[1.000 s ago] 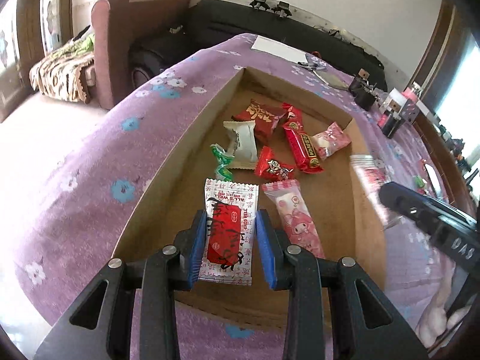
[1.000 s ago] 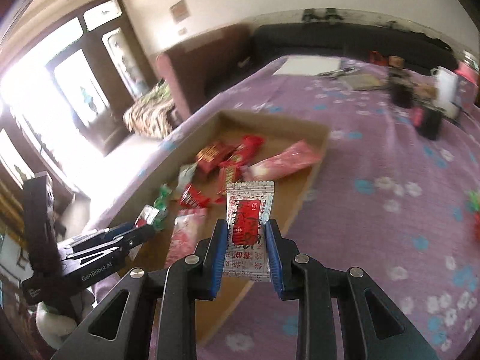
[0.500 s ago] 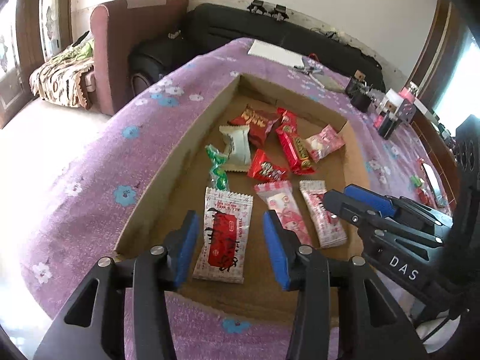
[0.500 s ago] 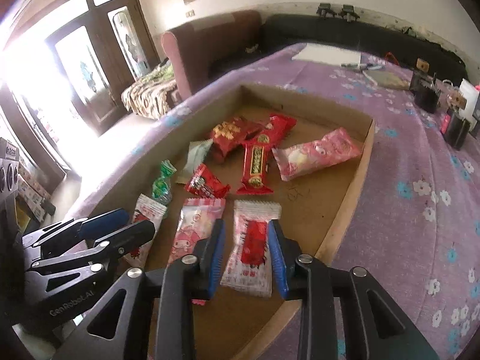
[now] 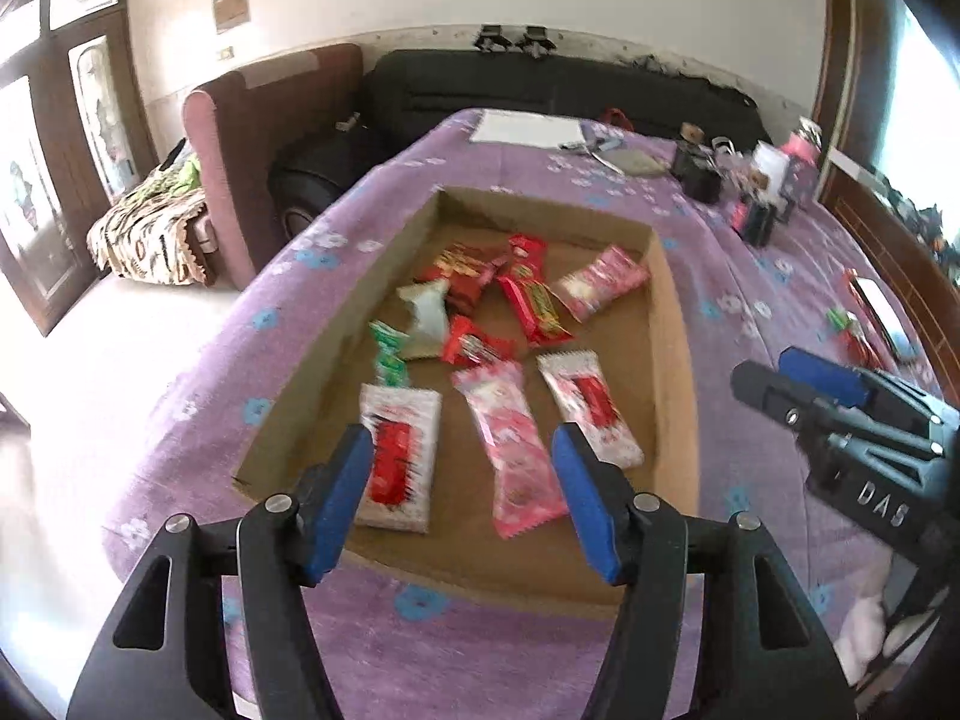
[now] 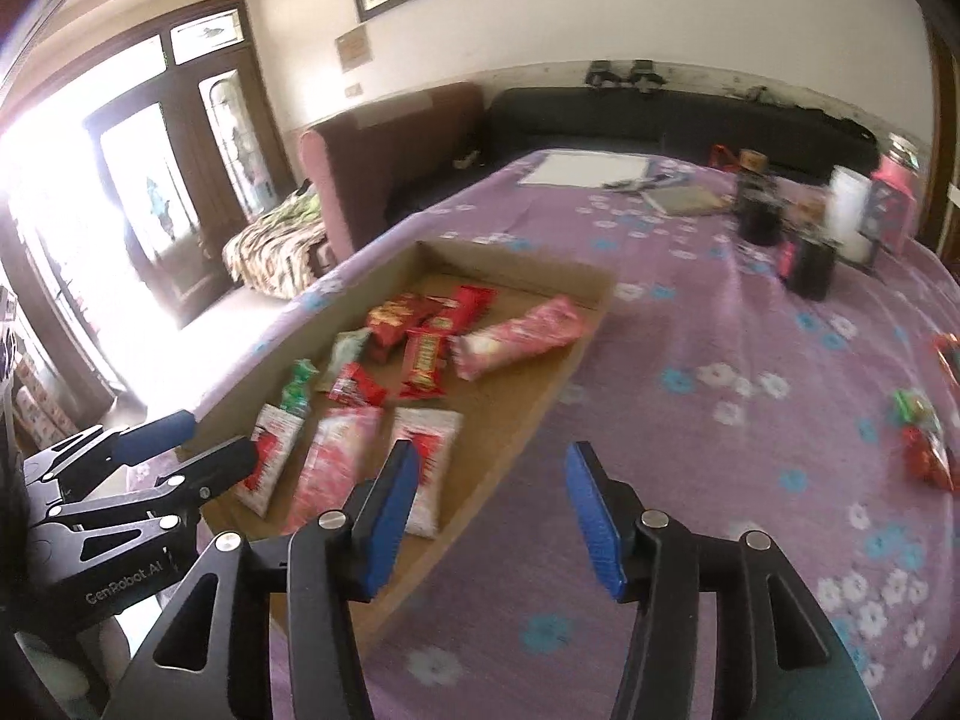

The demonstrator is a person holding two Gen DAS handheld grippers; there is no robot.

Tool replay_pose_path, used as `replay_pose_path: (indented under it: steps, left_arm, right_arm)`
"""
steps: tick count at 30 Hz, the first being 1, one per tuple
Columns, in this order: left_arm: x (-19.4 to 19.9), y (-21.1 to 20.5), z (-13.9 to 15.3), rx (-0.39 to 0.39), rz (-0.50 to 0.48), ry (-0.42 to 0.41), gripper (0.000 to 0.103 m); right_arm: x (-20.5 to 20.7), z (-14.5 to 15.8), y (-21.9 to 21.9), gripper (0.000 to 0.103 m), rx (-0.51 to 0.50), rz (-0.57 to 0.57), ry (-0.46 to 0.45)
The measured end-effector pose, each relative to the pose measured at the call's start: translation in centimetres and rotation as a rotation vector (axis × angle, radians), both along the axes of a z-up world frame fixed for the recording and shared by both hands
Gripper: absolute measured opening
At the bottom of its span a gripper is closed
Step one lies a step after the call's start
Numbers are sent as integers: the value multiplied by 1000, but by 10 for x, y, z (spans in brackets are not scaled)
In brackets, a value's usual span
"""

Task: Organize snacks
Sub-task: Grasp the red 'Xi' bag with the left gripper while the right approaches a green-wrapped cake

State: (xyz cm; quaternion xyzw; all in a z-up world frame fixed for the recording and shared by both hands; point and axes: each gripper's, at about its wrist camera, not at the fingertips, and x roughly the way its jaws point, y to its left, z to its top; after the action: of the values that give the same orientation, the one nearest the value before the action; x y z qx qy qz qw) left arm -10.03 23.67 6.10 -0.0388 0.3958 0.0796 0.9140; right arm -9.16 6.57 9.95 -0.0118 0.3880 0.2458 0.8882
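1. Crinkled plastic film, white with a red panel, wrapped the packet (image 5: 397,463) that lay flat on the floor of the cardboard tray (image 5: 675,360), just ahead of the left claw (image 5: 461,501) and nearer its left pad than its right.
2. The left claw's jaws had just been opening; they stood apart, pressing on nothing, with the white packet and a pink packet (image 5: 515,447) showing in the gap beyond the blue pads (image 5: 339,501).
3. A second white-and-red packet (image 6: 431,462) lay in the tray beside the left pad of the right claw (image 6: 497,519); these jaws too had just been opening and stood apart and empty, with only purple cloth beyond the gap.
4. The three near packets lay side by side in a row; red, green and pink wrappers (image 5: 480,306) lay jumbled farther from both claws, toward the tray's far wall.
5. Two small sweets (image 6: 921,441) lay outside the tray on the flowered cloth of the table (image 6: 720,432), to the right of the right claw and well apart from it.
6. Handling, as judged: such packets were probably light and soft, with smooth film that could slide between pads and contents that hard squeezing might crush.
7. Hold, as judged: the long edges at mid-length offered the steadiest grip, since the crimped ends were thin and would fold.
8. The loose sweets, being smaller, likely needed narrower jaws and a lower approach.
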Motion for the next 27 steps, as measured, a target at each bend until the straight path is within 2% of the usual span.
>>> replay_pose_path:
  steps: [16,27]
  left_arm:
    - [2,-75,1,92,-135,34,62]
    - [0,-100,2,-23,-255,28,62]
  right_arm:
    - [5,-11,-147,53,24,-264,18]
    - [29,-16,-294,54,69,-613,43]
